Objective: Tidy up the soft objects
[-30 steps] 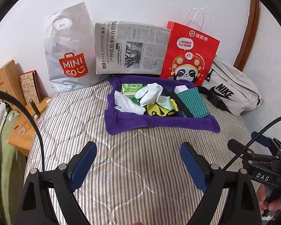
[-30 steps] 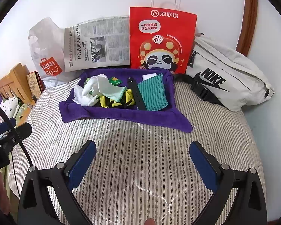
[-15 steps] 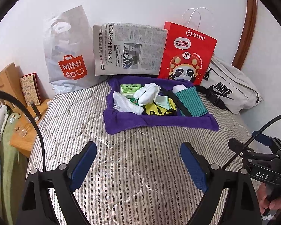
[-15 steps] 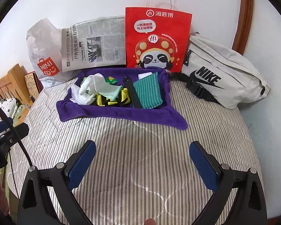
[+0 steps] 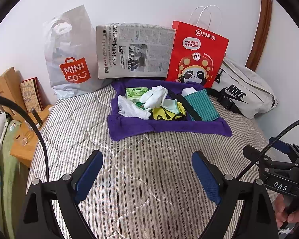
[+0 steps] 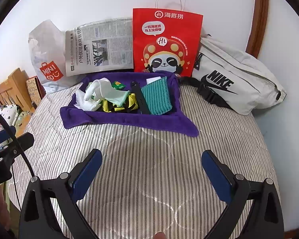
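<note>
On the striped quilt [image 5: 149, 179], toward the far wall, one purple towel [image 5: 165, 126] cradles a jumble: one teal ribbed cloth [image 5: 201, 105], one yellow-black garment [image 5: 167, 114], several white gloves [image 5: 153, 97]. Left gripper [image 5: 147, 176] and right gripper [image 6: 152, 176] hover near, jaws apart, empty.

Bedroom in a home: striped quilted mattress [image 5: 145, 179] beneath the fingers; wooden bedside table [image 5: 24, 145] to their left; shopping bags [image 5: 197, 53], newspaper [image 5: 133, 49] and sling bag [image 5: 247, 93] against the wall ahead.
</note>
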Tool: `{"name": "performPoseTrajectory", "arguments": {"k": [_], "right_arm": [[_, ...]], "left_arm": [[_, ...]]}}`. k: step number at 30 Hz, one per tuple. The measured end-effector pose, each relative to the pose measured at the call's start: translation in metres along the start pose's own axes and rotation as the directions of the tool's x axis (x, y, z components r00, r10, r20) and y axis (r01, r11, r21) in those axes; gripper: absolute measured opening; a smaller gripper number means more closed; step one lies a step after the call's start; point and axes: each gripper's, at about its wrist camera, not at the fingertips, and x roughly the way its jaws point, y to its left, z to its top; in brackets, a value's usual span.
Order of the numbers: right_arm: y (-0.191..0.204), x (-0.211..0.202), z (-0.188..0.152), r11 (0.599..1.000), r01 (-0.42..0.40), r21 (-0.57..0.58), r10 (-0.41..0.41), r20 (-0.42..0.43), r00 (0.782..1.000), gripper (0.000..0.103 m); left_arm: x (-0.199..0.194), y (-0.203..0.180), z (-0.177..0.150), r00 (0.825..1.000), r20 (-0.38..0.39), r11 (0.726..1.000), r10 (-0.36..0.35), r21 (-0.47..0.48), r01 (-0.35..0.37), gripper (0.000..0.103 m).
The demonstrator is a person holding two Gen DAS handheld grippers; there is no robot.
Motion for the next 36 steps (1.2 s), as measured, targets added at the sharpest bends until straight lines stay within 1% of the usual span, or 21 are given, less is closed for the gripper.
{"name": "performPoseTrajectory", "arguments": {"k": [17,36], "right_arm": [[-0.0003,0.0015,-0.0003,1.0,-0.002,0.002,0.002,-0.009,1.0,0.099],[-0.0022,-0.0035,-0.0006,1.0,-0.002,0.01,0.002,0.001,1.0,0.099]], "left_arm": [[0.0058,0.0036,-0.0019,1.0,-0.016,1.0,0.004,-0.006,-0.004,0.09],[0.0038,0.0012,-0.0022,1.0,-0.009,1.0,0.004,-0.003,-0.005,0.09]]}}
